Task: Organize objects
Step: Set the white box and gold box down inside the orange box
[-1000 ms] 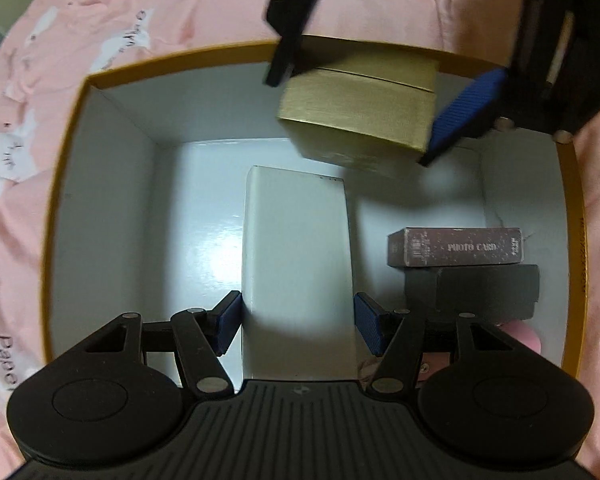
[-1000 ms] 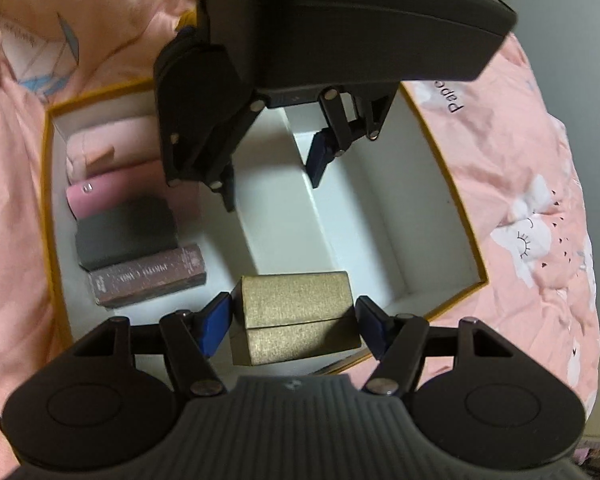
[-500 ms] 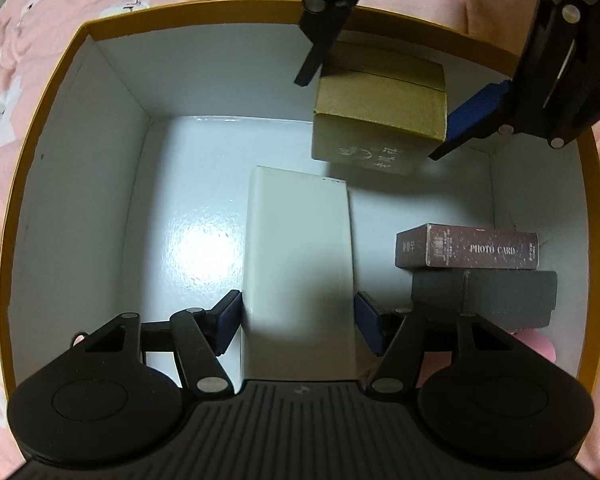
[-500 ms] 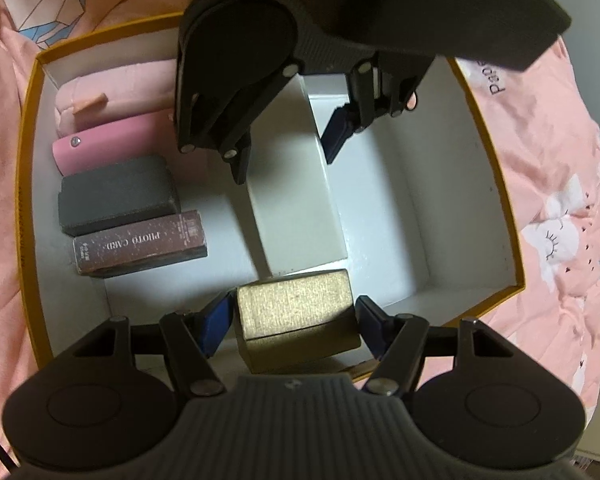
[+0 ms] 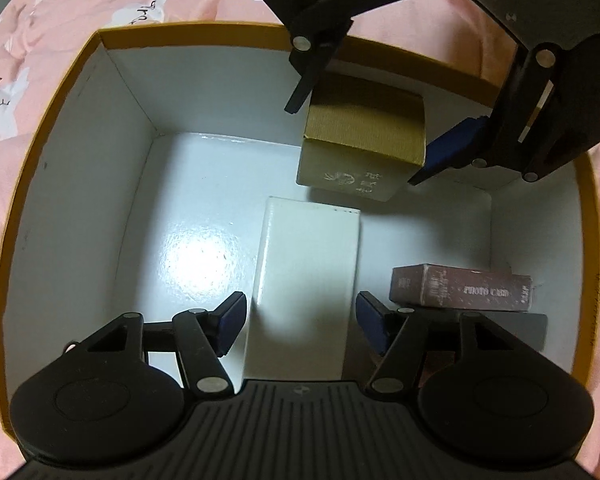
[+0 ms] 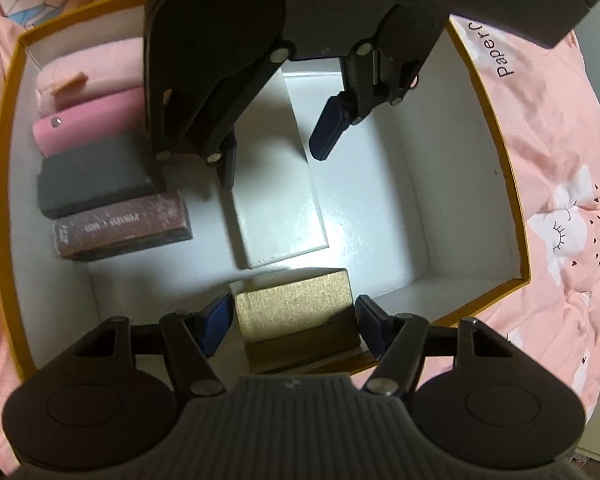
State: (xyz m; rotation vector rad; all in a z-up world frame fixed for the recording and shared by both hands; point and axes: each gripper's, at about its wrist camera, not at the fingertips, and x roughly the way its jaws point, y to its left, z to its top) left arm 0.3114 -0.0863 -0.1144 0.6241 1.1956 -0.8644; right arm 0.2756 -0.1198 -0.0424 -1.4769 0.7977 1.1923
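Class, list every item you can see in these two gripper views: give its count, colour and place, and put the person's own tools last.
storage box: one, white inside with a mustard rim, resting on the bedding
white box: one, white, lying flat mid-floor of the storage box
gold box: one, gold, held above the floor near one wall
photo card box: one, maroon, in a row along one side wall
dark box: one, charcoal, next in that row
pink case: one, pink, next in that row
pale pink item: one, light pink, at the row's end in a corner
bedding: one, pink, printed, under the storage box
left hand-held gripper: one, black with blue pads, open, straddling the white box
right hand-held gripper: one, black with blue pads, clamped on the gold box
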